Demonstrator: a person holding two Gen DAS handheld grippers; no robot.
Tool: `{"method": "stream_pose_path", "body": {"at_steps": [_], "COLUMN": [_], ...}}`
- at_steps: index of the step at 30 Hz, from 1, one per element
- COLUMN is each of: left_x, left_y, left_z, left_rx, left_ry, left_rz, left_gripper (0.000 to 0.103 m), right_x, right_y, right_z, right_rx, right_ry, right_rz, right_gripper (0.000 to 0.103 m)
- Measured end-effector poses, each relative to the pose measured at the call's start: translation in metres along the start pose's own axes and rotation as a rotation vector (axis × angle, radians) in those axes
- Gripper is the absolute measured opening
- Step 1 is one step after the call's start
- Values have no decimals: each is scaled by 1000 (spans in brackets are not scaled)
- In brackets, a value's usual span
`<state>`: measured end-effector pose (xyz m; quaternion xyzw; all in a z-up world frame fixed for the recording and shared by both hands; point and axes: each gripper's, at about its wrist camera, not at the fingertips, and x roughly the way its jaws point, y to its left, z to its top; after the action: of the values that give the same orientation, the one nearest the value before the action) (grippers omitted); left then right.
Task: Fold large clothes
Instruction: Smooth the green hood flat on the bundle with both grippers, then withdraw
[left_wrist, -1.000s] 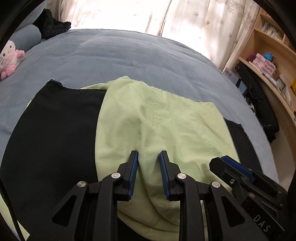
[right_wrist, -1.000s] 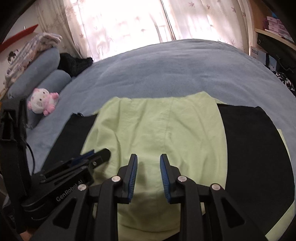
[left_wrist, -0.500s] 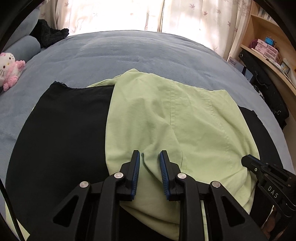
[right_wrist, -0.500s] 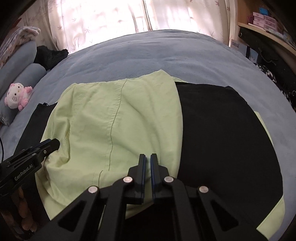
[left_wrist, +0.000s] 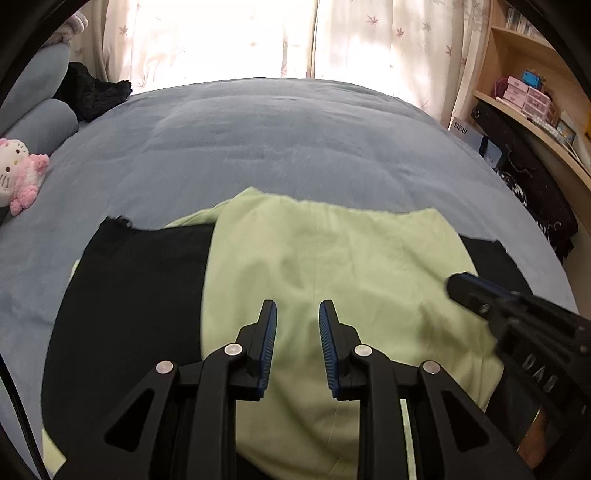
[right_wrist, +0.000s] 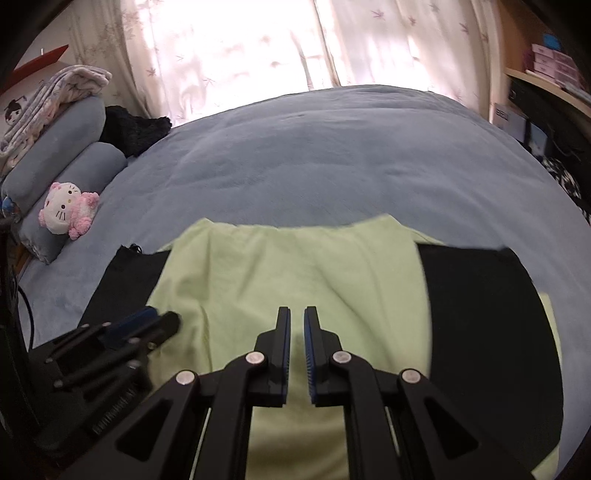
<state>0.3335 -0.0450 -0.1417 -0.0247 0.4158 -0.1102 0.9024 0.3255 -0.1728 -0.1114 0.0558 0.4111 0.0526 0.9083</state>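
Sunlit curtains (left_wrist: 280, 37) back a wide blue-grey bed (left_wrist: 288, 147), and on its near half the garment is spread: a light green panel (left_wrist: 332, 266) folded over the middle of a black layer (left_wrist: 129, 302) that shows on both sides, with thin green edges peeping out beyond the black at the outer corners.

Over the near part of the green panel the left gripper (left_wrist: 297, 347) is held with its jaws a little apart; cloth is seen between the pads, but whether it is pinched cannot be told. The right gripper (right_wrist: 297, 350) has been closing within the last moment and is now nearly clenched — only a narrow gap is left, and no fabric is seen caught in it.

The step in hand is judged to be taking the near hem for the next fold. It is best done with both grippers set evenly on the same edge, all layers pinched together, and the hem carried straight toward the far edge so that the side lines stay matched.

Room ahead is ample: bare bed lies beyond the far hem. A plush toy (right_wrist: 68, 208) and pillows (right_wrist: 66, 147) sit well apart on the left, shelves (left_wrist: 535, 96) off the bed's right edge.
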Motion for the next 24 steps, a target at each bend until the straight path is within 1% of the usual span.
{"method": "stream_pose_path", "body": {"at_steps": [4,7,8,9,10,11,13,14,17,18,19,22,24], "left_x": [26,53,58,60,61,60,59,58,58,56,53,38,20], "left_y": [-3,2,6,10,15,18,20,19,13,12,11,8,8], "left_z": [13,15,13,11,10,9,8,8,9,9,8,7,6], "left_rx": [1,9,12,13,3,-5,2,4,25,27,25,15,9], "left_ry": [10,54,52,46,41,34,27,26,29,31,36,47,44], "left_rz": [14,82,114,124,99,89,93,96,122,126,128,124,122], "left_gripper": [22,22,24,25,25,25,25,25,25,25,25,25,26], "right_x": [24,53,60,63,63,60,53,49,43,42,39,24,10], "right_y": [3,-9,-16,-24,-33,-43,-51,-54,-58,-58,-57,-56,-54], "right_z": [12,13,12,10,8,5,2,0,-5,-6,-7,-8,-9], "right_rx": [-8,-4,1,8,19,38,41,36,45,49,53,64,75], "right_ry": [13,80,97,100,97,93,81,74,78,80,83,89,85], "right_rz": [-1,-57,-82,-92,-65,-32,-64,-95,-106,-104,-100,-92,-67], "right_gripper": [7,7,6,2,0,0,0,0,0,0,3,3,3]}}
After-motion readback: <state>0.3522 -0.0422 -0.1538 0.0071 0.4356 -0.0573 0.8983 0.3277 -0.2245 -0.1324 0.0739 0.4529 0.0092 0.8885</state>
